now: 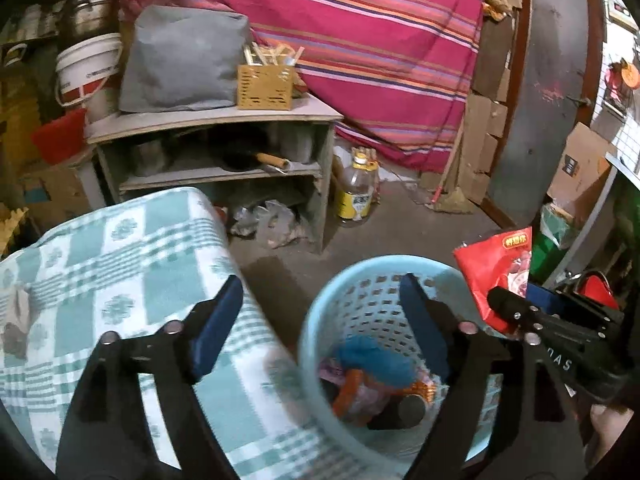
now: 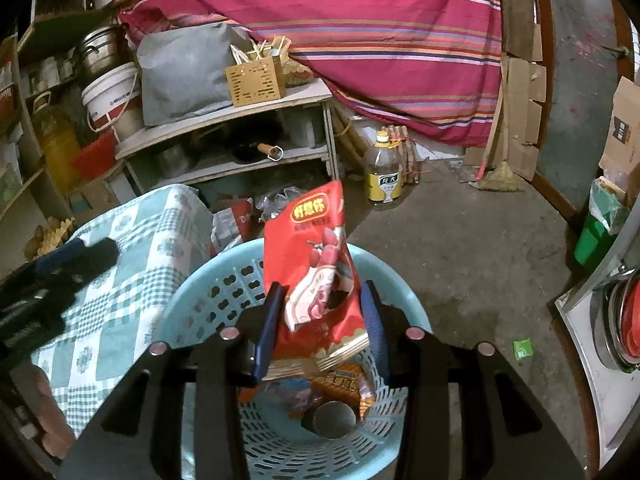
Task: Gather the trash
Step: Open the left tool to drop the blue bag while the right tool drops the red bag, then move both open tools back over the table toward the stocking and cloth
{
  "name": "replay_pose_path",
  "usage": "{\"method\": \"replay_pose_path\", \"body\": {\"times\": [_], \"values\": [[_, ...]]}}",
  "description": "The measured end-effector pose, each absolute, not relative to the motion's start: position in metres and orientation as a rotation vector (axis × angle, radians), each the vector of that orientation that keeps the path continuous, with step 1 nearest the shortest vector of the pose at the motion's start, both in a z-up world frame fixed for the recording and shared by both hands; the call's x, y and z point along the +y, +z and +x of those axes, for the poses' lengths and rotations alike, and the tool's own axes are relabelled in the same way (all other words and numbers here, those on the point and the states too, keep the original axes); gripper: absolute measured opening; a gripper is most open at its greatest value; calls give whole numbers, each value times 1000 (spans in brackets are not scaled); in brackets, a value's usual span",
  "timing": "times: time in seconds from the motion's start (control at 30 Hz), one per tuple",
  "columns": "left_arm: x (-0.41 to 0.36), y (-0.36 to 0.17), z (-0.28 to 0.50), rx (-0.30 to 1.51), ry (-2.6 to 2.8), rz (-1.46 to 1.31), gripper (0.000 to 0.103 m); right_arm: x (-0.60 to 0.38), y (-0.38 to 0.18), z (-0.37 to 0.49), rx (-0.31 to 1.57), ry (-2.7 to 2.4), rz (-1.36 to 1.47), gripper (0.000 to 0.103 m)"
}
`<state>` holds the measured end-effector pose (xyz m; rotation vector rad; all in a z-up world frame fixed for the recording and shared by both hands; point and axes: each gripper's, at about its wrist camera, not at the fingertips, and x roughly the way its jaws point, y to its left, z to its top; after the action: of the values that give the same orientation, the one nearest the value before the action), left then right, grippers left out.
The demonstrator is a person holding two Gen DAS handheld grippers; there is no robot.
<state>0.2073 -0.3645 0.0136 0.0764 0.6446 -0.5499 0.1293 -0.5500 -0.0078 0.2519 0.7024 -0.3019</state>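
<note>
A light blue perforated trash basket stands on the floor beside a table with a green checked cloth. Wrappers and a dark can lie in it. My right gripper is shut on a red snack bag and holds it over the basket's mouth. My left gripper is open and empty, its fingers spanning the cloth edge and the basket rim.
A grey shelf unit with a wooden box stands behind. An oil bottle stands on the concrete floor. A small green scrap lies on the floor at right. A striped red cloth hangs behind.
</note>
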Motion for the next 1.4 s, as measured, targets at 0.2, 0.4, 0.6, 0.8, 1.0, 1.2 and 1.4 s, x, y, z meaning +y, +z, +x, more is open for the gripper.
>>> {"method": "replay_pose_path", "body": {"times": [0.2, 0.4, 0.6, 0.8, 1.0, 1.2, 1.4], "values": [[-320, 22, 213, 622, -472, 68, 96, -544, -12, 136, 718, -321, 251, 72], [-270, 23, 221, 625, -401, 60, 97, -536, -18, 142, 738, -353, 253, 84], [-211, 15, 232, 616, -311, 84, 97, -511, -11, 147, 700, -312, 256, 89], [-146, 2, 256, 643, -208, 28, 97, -462, -6, 165, 662, -251, 220, 89], [-99, -17, 272, 641, -101, 64, 97, -412, -9, 187, 668, -184, 203, 89], [-62, -42, 293, 712, -66, 26, 97, -369, -21, 212, 697, -139, 178, 89], [-35, -68, 316, 809, -59, -54, 97, -345, -29, 233, 721, -109, 194, 89]]}}
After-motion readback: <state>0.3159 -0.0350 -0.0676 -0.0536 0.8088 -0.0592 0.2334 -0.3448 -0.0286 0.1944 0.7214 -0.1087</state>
